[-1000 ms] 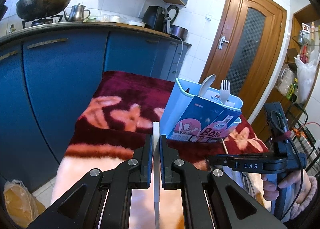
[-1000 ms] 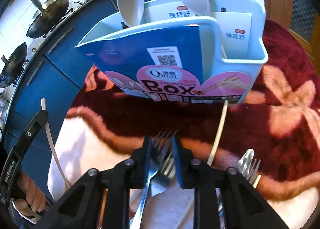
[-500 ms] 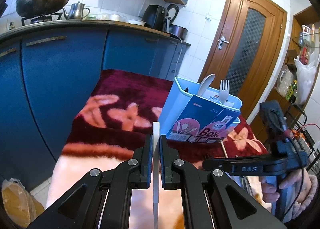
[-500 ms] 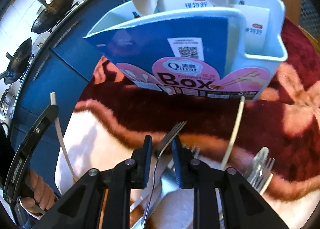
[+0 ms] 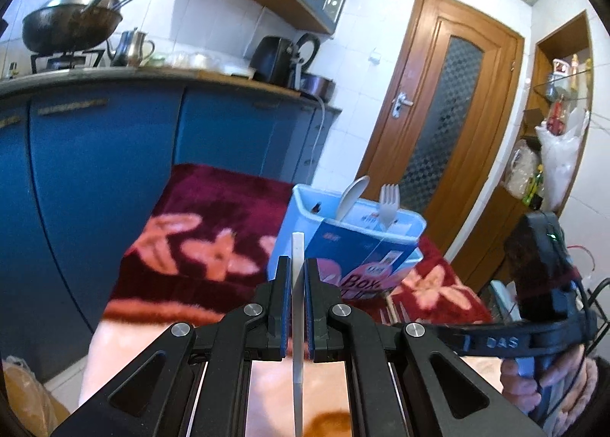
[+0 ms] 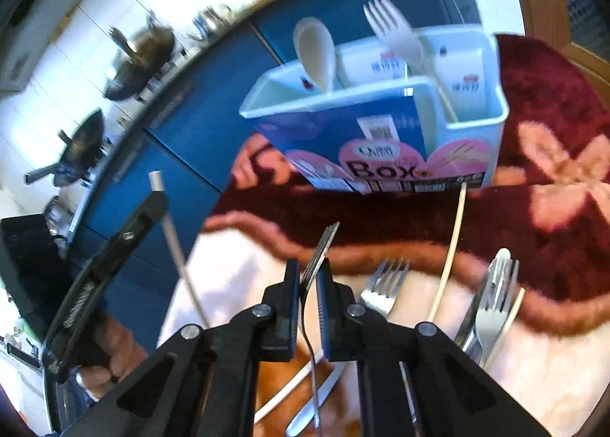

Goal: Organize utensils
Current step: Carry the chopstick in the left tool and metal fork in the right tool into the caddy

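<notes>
the right tongs (image 6: 308, 284) have just been closing and now pinch a metal fork (image 6: 318, 257) near its neck, tines toward the blue utensil box (image 6: 472, 139) standing beyond on the blanket-covered desk (image 6: 553, 216). the left tongs (image 5: 298, 277) grip a white stick (image 5: 297, 307). probably best to tip the fork handle-down, then lower it into an open compartment.

The right gripper (image 6: 308, 280) is closing its jaws on a silver metal fork (image 6: 318, 257) and lifting it clear of the pale plush blanket (image 6: 533, 372).
</notes>
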The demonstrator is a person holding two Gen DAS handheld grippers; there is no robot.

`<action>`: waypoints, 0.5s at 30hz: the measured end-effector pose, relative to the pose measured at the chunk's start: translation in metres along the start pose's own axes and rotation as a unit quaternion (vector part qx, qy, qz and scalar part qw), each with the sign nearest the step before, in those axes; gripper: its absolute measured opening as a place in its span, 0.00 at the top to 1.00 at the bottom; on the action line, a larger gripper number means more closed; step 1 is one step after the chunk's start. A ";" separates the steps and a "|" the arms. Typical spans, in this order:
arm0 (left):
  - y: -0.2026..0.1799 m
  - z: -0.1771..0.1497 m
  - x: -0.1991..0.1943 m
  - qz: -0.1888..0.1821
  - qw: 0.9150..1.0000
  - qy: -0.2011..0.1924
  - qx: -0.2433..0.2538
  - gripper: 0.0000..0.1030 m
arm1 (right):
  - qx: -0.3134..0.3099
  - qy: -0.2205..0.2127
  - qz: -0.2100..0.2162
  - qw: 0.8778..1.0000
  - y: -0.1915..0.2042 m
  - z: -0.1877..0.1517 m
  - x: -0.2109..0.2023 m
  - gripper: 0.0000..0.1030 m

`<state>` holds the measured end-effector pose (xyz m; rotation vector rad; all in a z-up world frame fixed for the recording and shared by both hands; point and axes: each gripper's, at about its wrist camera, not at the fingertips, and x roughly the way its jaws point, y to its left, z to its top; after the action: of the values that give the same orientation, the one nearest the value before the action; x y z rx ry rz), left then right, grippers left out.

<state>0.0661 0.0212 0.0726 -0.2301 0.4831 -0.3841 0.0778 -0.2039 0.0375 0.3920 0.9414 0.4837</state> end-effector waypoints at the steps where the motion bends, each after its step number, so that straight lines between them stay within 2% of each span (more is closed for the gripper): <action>1: -0.002 0.002 -0.002 -0.002 1.000 -0.005 0.000 0.94 | 0.002 -0.009 0.012 1.000 0.002 -0.002 -0.007 0.92; 4: -0.010 0.011 -0.005 -0.001 1.000 -0.018 0.002 0.94 | 0.008 -0.035 0.038 0.999 0.007 -0.007 -0.025 0.93; 10: -0.023 0.032 -0.007 0.005 0.999 -0.044 0.014 0.94 | -0.010 -0.103 0.029 0.994 0.015 -0.009 -0.057 0.95; 15: -0.029 0.055 -0.005 0.000 0.998 -0.064 0.010 0.94 | -0.007 -0.151 0.045 0.987 0.013 -0.002 -0.081 0.97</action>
<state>0.0800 0.0037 0.1314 -0.2342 0.3530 -0.3717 0.0326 -0.2377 0.0972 0.4826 0.6280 0.4966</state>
